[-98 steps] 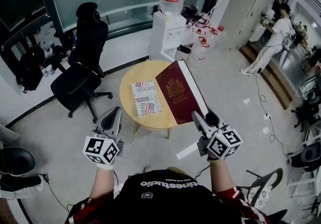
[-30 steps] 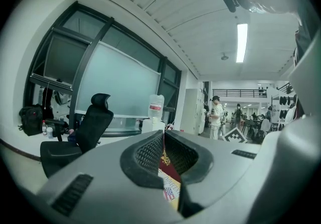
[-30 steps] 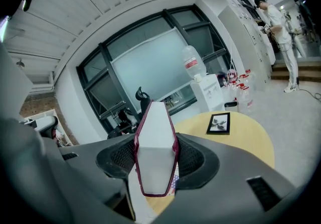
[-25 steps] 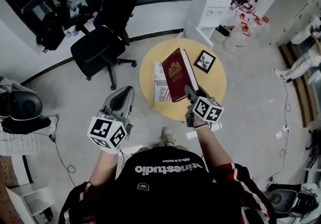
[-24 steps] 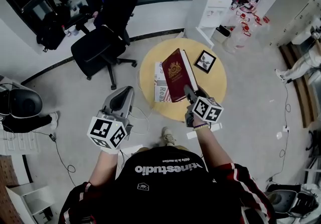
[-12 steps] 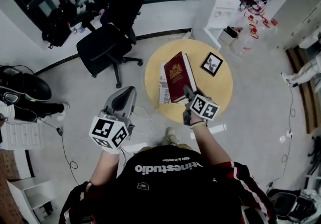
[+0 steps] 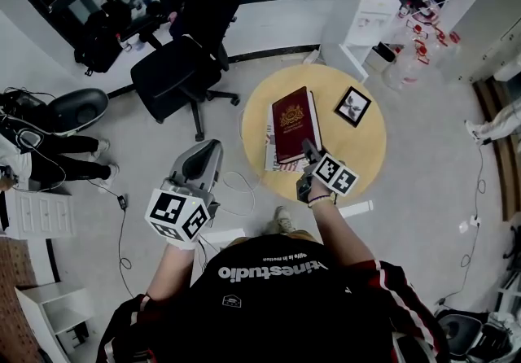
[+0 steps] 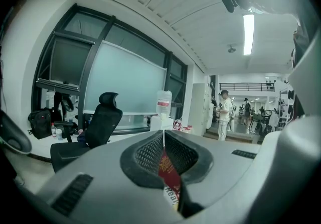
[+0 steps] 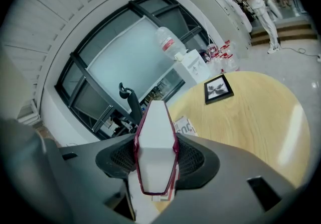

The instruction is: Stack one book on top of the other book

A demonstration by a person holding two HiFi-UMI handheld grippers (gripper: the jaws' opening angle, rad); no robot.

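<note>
Right tool (image 7: 308,147) clamps the red book (image 7: 293,121) over the white book (image 7: 271,159) on the counter (image 7: 362,150); left tool (image 7: 209,151) hangs closed, empty.

You have before you: table (image 7: 366,150), pale wood, smooth, soft sheen. Red book (image 7: 293,121), dark red cover, smooth with a faint gloss, gilt emblem; its page block is matt white paper. Lower book (image 7: 269,146), printed paper cover. Your right gripper (image 7: 308,147) and left gripper (image 7: 207,151), matt grey plastic with finely ribbed black pads. Office chair (image 7: 175,68), matt black upholstery.
</note>
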